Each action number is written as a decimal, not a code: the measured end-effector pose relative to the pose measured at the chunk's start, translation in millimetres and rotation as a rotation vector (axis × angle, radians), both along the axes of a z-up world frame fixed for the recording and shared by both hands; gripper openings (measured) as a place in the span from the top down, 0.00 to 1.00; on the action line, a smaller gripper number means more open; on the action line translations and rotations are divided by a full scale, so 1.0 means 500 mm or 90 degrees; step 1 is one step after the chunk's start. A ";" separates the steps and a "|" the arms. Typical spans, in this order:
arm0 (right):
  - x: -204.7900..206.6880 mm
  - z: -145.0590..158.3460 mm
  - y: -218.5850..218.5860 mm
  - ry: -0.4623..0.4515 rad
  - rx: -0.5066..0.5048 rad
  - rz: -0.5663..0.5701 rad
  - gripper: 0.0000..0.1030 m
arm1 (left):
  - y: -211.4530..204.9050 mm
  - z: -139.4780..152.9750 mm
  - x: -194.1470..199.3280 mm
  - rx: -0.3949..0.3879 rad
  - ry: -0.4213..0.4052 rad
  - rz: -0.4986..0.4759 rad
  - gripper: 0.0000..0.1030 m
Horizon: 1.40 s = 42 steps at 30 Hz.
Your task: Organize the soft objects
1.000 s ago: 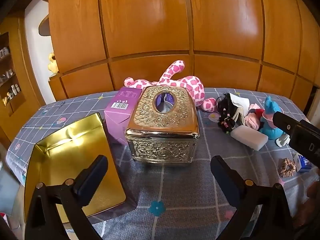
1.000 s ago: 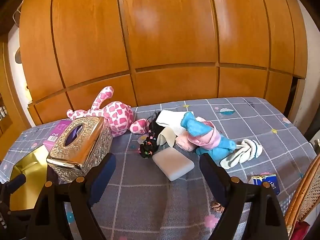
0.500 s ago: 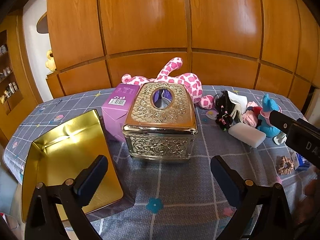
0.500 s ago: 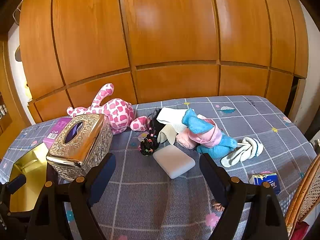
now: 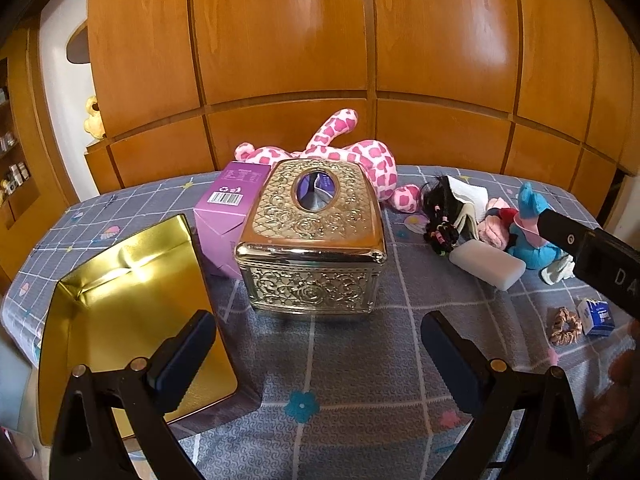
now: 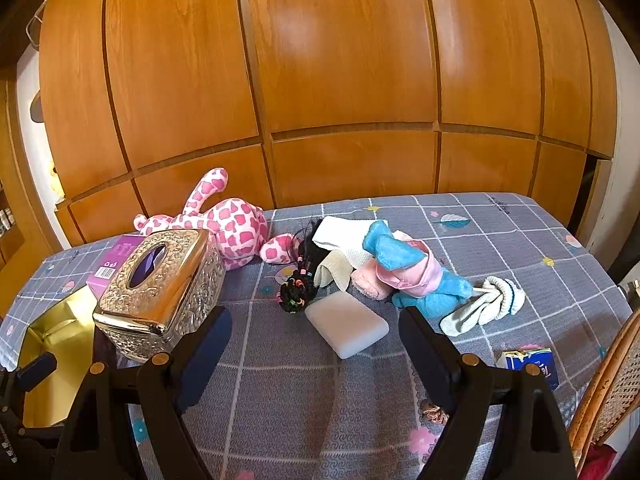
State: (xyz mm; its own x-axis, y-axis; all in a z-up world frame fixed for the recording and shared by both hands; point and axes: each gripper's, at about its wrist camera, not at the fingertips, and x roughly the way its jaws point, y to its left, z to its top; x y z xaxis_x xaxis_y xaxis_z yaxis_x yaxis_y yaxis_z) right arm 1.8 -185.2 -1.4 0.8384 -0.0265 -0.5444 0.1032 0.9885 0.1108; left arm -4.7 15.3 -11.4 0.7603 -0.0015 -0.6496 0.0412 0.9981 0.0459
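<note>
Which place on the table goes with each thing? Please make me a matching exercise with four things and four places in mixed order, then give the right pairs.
Things
1. gold tray
2. purple box
3. white sponge
4. spotted pink toy

Places
A. in front of the heap of soft things, ahead of the right gripper
B. at the back, near the wooden wall
C. at the left edge of the table, beside the left gripper
D. right beside the metal tissue box, on its left

Pairs: 1-C, 2-D, 3-A, 4-B
</note>
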 end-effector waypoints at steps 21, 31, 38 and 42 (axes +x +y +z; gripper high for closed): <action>-0.004 0.028 -0.078 0.002 0.001 -0.046 0.16 | -0.035 -0.002 0.000 0.006 0.005 -0.050 0.00; -0.025 0.037 -0.171 0.028 -0.030 -0.084 0.16 | -0.081 -0.003 0.002 0.029 0.007 -0.115 0.00; -0.049 0.041 -0.244 0.035 -0.027 -0.126 0.16 | -0.145 -0.008 0.020 0.037 0.025 -0.195 0.00; -0.062 0.042 -0.272 0.036 -0.022 -0.139 0.16 | -0.193 -0.017 0.034 0.034 0.045 -0.247 0.00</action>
State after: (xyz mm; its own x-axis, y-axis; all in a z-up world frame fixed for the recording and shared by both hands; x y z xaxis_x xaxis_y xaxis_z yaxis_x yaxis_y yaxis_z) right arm -29.4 -321.3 19.6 0.7789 -0.2238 -0.5858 0.3209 0.9448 0.0659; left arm 12.6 -81.4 -19.9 0.6635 -0.2457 -0.7067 0.4202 0.9039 0.0803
